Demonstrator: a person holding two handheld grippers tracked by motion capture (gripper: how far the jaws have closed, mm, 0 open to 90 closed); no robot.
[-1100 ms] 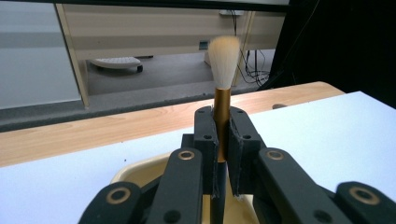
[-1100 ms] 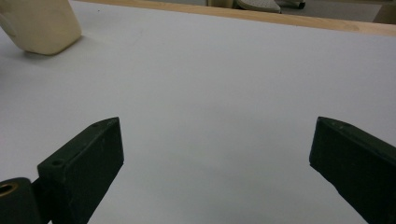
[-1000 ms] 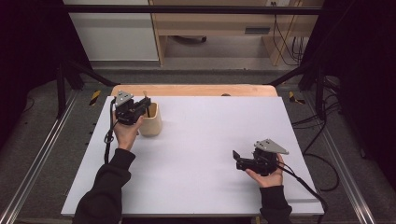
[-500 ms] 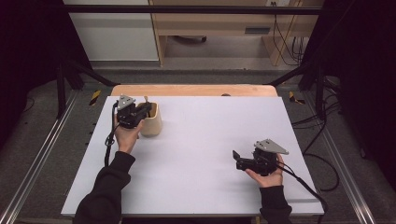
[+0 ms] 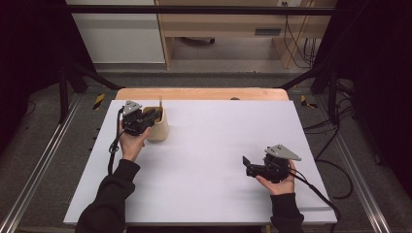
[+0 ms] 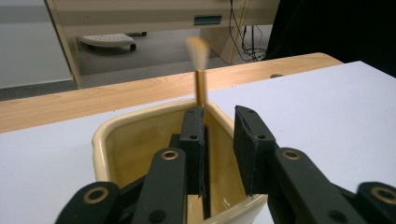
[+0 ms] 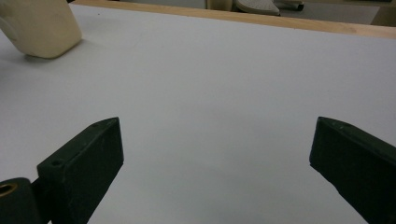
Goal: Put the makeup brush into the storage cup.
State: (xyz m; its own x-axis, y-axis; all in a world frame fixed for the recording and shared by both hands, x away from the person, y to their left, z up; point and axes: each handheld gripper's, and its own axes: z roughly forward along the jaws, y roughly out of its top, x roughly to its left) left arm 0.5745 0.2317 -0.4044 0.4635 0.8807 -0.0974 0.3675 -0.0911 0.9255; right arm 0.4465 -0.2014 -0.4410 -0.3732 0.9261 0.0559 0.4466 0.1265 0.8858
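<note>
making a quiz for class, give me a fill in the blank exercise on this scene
1. The cream ceramic cup stands on the ____ table top.
2. The thin wooden brush stands ____ the cup.
3. The right gripper has its jaws wide ____.
4. The left gripper reaches over the cup's ____.

Missing words: white; inside; open; rim

A white tabletop (image 5: 214, 160) with a wooden far edge (image 5: 199, 93) is sitting on grey carpet (image 5: 43, 160). A pale wooden cabinet (image 5: 228, 29) is standing behind, black cables (image 5: 291, 34) hanging beside it.

White table (image 5: 214, 145); wooden cabinet (image 5: 218, 29) behind; cables (image 5: 294, 39) on floor.
</note>
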